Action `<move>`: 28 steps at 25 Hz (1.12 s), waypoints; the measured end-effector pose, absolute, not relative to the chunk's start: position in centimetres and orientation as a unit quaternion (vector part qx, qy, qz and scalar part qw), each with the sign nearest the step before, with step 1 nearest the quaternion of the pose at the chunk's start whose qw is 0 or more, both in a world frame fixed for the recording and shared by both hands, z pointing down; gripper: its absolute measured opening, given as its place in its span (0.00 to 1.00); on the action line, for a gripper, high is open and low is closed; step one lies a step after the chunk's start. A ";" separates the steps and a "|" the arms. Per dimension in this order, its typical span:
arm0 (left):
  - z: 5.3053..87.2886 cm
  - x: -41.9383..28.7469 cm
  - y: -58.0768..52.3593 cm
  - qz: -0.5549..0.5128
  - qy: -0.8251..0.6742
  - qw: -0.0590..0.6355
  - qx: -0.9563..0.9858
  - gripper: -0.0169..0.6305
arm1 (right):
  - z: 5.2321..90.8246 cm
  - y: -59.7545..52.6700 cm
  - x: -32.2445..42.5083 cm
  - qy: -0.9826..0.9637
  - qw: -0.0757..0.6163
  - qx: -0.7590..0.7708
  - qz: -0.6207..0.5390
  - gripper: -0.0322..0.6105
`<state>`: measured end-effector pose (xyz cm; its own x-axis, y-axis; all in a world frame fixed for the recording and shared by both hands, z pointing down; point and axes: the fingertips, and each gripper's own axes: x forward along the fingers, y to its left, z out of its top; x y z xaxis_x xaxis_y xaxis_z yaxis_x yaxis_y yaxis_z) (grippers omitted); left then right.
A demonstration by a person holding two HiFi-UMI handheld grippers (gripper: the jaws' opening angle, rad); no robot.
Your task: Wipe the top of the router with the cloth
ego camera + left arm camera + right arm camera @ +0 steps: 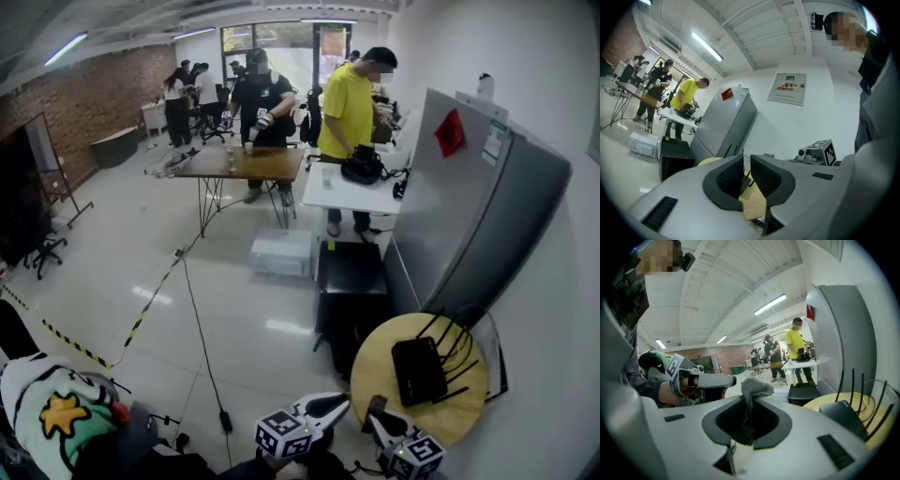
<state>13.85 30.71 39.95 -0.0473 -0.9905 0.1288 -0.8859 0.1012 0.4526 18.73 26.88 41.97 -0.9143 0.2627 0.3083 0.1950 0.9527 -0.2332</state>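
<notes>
On 1 round table [382, 364]: 1 black router [418, 369], lying flat. 2 grippers low beside the rim. Right gripper [749, 404] clamps 1 grey cloth [752, 389]; left gripper [746, 169] slightly parted, empty.

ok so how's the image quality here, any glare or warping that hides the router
Head view: even light, glare patches on the floor, but the router reads clear on the round table. Left gripper view: strong fisheye bend, black corners, a blown-out strip light. Right gripper view: same warping; the cloth near the lens looks soft, the router sits stretched at the right edge.
</notes>
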 end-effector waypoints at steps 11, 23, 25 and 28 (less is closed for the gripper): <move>42.7 3.3 21.0 -0.093 -0.684 0.236 0.684 0.07 | 44.6 18.6 8.0 -0.972 0.180 -0.100 0.115 0.15; 43.9 -3.5 9.4 -0.038 -0.606 0.259 0.751 0.07 | 46.6 8.3 2.6 -0.969 0.170 0.021 0.176 0.15; 44.3 -3.8 7.5 -0.028 -0.580 0.263 0.770 0.07 | 47.1 7.0 2.2 -0.968 0.166 0.050 0.181 0.15; 45.0 -3.9 4.8 -0.017 -0.532 0.271 0.802 0.07 | 48.1 4.9 1.7 -0.962 0.166 0.104 0.190 0.15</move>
<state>-3.94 4.81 45.05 0.4330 -0.8627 0.2612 -0.8439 -0.2862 0.4537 1.67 4.89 48.12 -0.9230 -0.1371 0.3594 -0.2632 0.9065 -0.3302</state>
